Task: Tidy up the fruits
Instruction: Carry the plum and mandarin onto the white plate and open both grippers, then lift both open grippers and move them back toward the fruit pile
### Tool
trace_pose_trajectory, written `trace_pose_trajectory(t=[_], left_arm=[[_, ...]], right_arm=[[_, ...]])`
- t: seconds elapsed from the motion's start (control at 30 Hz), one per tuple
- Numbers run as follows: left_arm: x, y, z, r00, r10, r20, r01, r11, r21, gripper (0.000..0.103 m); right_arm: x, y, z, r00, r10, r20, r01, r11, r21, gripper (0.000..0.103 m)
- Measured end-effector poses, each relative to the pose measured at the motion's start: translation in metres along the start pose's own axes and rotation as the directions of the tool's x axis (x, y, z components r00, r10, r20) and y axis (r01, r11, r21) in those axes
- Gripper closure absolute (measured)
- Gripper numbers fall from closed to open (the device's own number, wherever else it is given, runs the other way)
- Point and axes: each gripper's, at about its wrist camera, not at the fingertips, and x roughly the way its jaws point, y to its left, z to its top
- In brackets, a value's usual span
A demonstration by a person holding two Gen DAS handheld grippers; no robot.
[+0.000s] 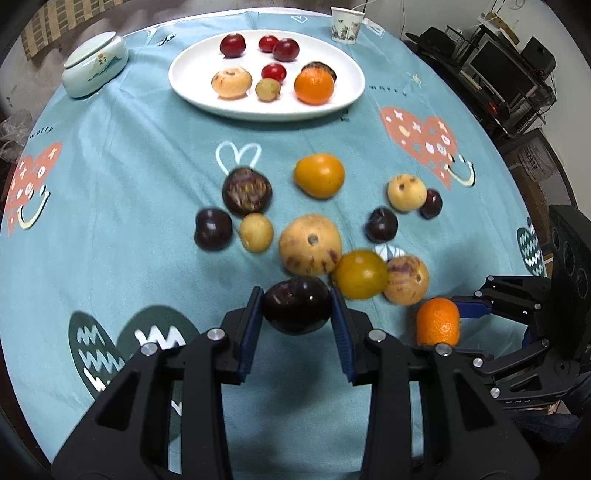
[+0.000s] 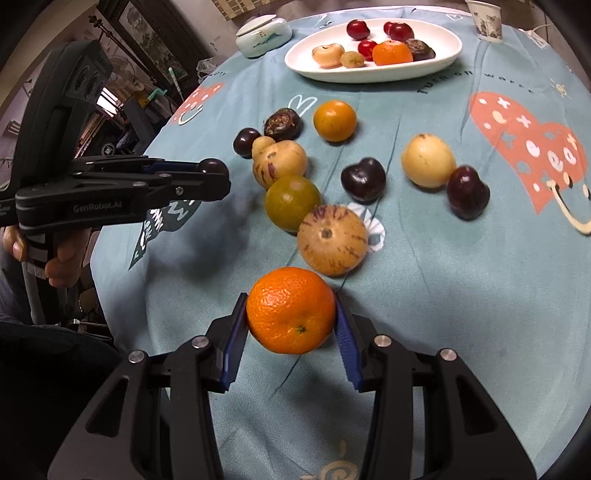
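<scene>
**Two fruits clamped, seven already on the plate**

Two grippers each hold one fruit above the teal tablecloth (image 1: pixel 110 221). The left gripper (image 1: pixel 297 314) has its blue pads pressed on both sides of a dark plum (image 1: pixel 297 308), which sits right between the fingertips at the 12 o'clock end of the claw. The right gripper (image 2: pixel 291 314) is closed the same way on a tangerine (image 2: pixel 291 309), its pads against the peel at 9 and 3 o'clock. In the left wrist view that tangerine (image 1: pixel 438 322) shows at 3 o'clock from the plum, just beside it.

Just past the tangerine, at 12 o'clock from it, lies a striped pepino melon (image 2: pixel 332 240); touching it at 11 o'clock is a greenish-yellow round fruit (image 2: pixel 292 202), and beyond that a second, larger pepino melon (image 2: pixel 279 162). Loose on the cloth farther out are dark plums, pale yellow fruits, a mottled purple fruit (image 2: pixel 282 123) and a yellow-orange citrus (image 2: pixel 335 120).

At the far side of the table stands an oval white plate (image 1: pixel 207 98). In it lie three red plums along the back, a fourth red one in the middle, a pale peach-coloured fruit (image 1: pixel 231 84) at 9 o'clock, a small tan fruit (image 1: pixel 267 89) next to it, an orange tangerine (image 1: pixel 314 86) at 3 o'clock, and a dark mottled fruit (image 1: pixel 318 67) partly hidden behind it.

At 10 o'clock from the plate sits a lidded ceramic dish (image 1: pixel 94 68), its contents hidden. At 1 o'clock stands a paper cup (image 1: pixel 346 26); what it holds cannot be seen.
</scene>
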Motion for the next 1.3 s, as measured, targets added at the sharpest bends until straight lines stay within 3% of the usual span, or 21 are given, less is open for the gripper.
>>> trace_pose_trajectory(t=[0.23,0.4,0.67,0.77,0.93,0.97,1.0,1.03,1.07,1.2,1.3], left_arm=[[-0.015,0.014,0.061,0.994,0.026,0.103,-0.026,1.000,-0.006,0.066],[-0.011,0.030,0.125,0.985,0.067,0.159,-0.061,0.997,-0.045,0.066],[0.036,0.061,0.207,0.985,0.111,0.132,-0.094,0.987,-0.131,0.066],[0.055,0.069,0.228,0.986,0.130,0.110,-0.114,0.984,-0.138,0.066],[0.079,0.076,0.242,0.984,0.153,0.086,-0.141,0.981,-0.133,0.065],[0.082,0.076,0.243,0.983,0.158,0.089,-0.146,0.981,-0.125,0.059],[0.083,0.077,0.245,0.983,0.160,0.092,-0.149,0.981,-0.122,0.053],[0.084,0.078,0.245,0.981,0.167,0.097,-0.154,0.980,-0.127,0.044],[0.085,0.079,0.245,0.980,0.170,0.101,-0.156,0.979,-0.134,0.042],[0.083,0.081,0.241,0.978,0.178,0.106,-0.161,0.975,-0.153,0.042],[0.074,0.080,0.230,0.974,0.192,0.121,-0.171,0.971,-0.165,0.035]], right_arm=[[-0.028,-0.011,0.068,0.991,-0.033,0.133,0.039,0.998,-0.046,0.058],[-0.034,-0.032,0.138,0.960,-0.099,0.263,0.112,0.993,-0.037,0.058],[0.004,-0.080,0.217,0.943,-0.180,0.279,0.172,0.984,0.053,0.058],[0.021,-0.095,0.240,0.947,-0.192,0.257,0.184,0.981,0.053,0.058],[0.049,-0.114,0.265,0.957,-0.206,0.205,0.201,0.979,0.044,0.056],[0.051,-0.115,0.268,0.953,-0.217,0.209,0.214,0.976,0.039,0.054],[0.050,-0.116,0.269,0.947,-0.232,0.220,0.229,0.973,0.041,0.035],[0.048,-0.116,0.268,0.942,-0.236,0.240,0.231,0.972,0.050,0.027],[0.045,-0.118,0.269,0.937,-0.232,0.261,0.223,0.973,0.062,0.018],[0.039,-0.123,0.270,0.938,-0.226,0.262,0.211,0.974,0.084,0.015],[0.032,-0.120,0.256,0.946,-0.212,0.246,0.195,0.976,0.092,0.015]])
